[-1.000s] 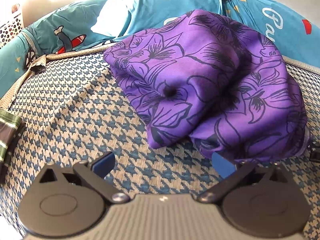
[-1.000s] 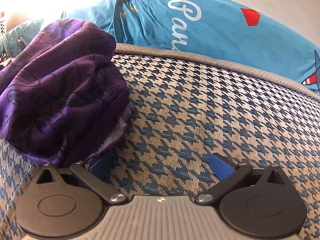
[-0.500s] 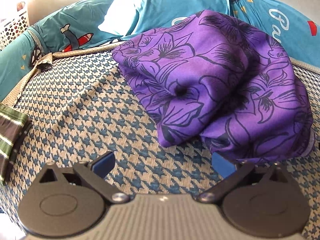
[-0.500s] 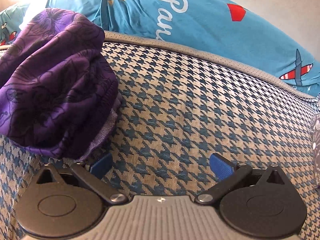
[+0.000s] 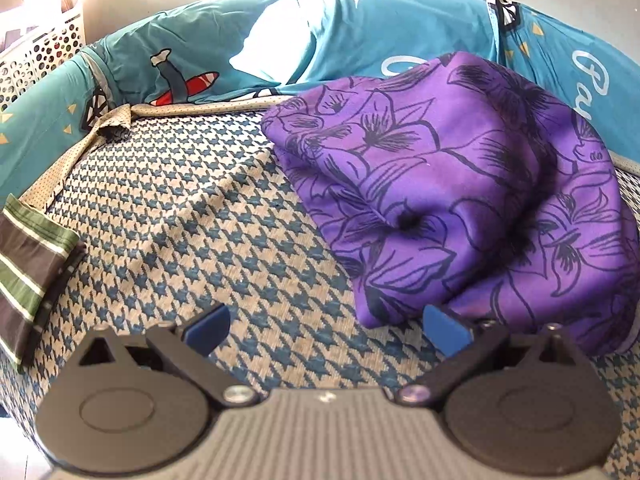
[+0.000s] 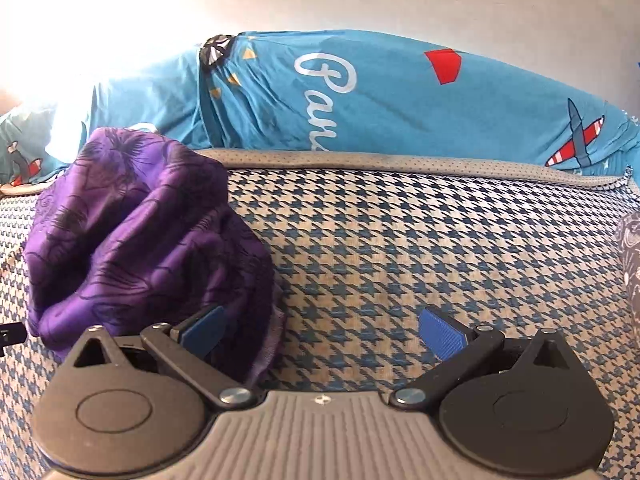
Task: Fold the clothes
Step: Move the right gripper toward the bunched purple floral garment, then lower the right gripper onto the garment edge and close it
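A purple garment with black flower outlines (image 5: pixel 460 200) lies folded in a thick bundle on the blue-and-cream houndstooth surface (image 5: pixel 192 224). My left gripper (image 5: pixel 326 330) is open and empty, just in front of the bundle's near left edge. In the right wrist view the same bundle (image 6: pixel 148 240) lies at the left. My right gripper (image 6: pixel 322 332) is open and empty, its left finger against the bundle's right end, its right finger over bare houndstooth (image 6: pixel 400 248).
A teal bedsheet with airplanes and white lettering (image 6: pixel 380 96) runs along the back. A green-and-brown striped cloth (image 5: pixel 28 264) lies at the left edge. A white perforated basket (image 5: pixel 40 52) stands far left. A grey patterned cloth (image 6: pixel 630 256) shows at the right edge.
Both grippers have drawn back from the purple bundle and shifted left relative to it. The bundle lies still. Both grippers stay open.
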Demonstrator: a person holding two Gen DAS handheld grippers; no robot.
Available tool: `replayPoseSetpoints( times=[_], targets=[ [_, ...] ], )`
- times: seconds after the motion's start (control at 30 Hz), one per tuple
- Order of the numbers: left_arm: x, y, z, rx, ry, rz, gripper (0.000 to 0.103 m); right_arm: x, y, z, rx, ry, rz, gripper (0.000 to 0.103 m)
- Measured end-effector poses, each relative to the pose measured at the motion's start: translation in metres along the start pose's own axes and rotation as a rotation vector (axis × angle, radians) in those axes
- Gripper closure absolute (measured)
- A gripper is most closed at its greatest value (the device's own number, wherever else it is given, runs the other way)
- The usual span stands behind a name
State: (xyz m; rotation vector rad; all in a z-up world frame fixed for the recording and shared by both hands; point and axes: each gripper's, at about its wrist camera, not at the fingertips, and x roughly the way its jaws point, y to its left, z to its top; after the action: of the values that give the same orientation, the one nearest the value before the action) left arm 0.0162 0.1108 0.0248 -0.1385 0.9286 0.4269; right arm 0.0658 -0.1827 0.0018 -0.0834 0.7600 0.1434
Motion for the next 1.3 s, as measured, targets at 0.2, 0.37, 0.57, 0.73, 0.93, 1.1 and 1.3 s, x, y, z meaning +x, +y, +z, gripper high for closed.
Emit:
replayPoseSetpoints(
  times=[0.2, 0.37, 0.57, 0.73, 0.93, 1.1, 1.3],
  targets=[
    [0.009, 0.022, 0.018, -0.069, 0.002, 0.032, 0.000, 0.002, 0.040, 0.004, -0.061, -0.020, 0.075, 0.000],
    [0.022, 0.040, 0.031, -0.119, 0.017, 0.063, 0.000, 0.007, 0.073, 0.006, -0.116, -0.042, 0.131, 0.000],
    [0.033, 0.059, 0.040, -0.144, 0.026, 0.113, 0.000, 0.010, 0.110, 0.010, -0.157, -0.081, 0.174, 0.000],
    [0.043, 0.074, 0.043, -0.144, 0.041, 0.148, 0.000, 0.010, 0.145, 0.012, -0.226, -0.138, 0.195, 0.000],
    [0.047, 0.094, 0.048, -0.175, 0.038, 0.174, 0.000, 0.019, 0.180, 0.016, -0.278, -0.169, 0.240, 0.005],
    [0.049, 0.106, 0.051, -0.192, 0.038, 0.181, 0.000, 0.033, 0.201, 0.020, -0.291, -0.152, 0.275, 0.008],
    [0.053, 0.119, 0.052, -0.206, 0.046, 0.202, 0.000, 0.040, 0.231, 0.014, -0.395, -0.188, 0.289, 0.009]
  ],
)
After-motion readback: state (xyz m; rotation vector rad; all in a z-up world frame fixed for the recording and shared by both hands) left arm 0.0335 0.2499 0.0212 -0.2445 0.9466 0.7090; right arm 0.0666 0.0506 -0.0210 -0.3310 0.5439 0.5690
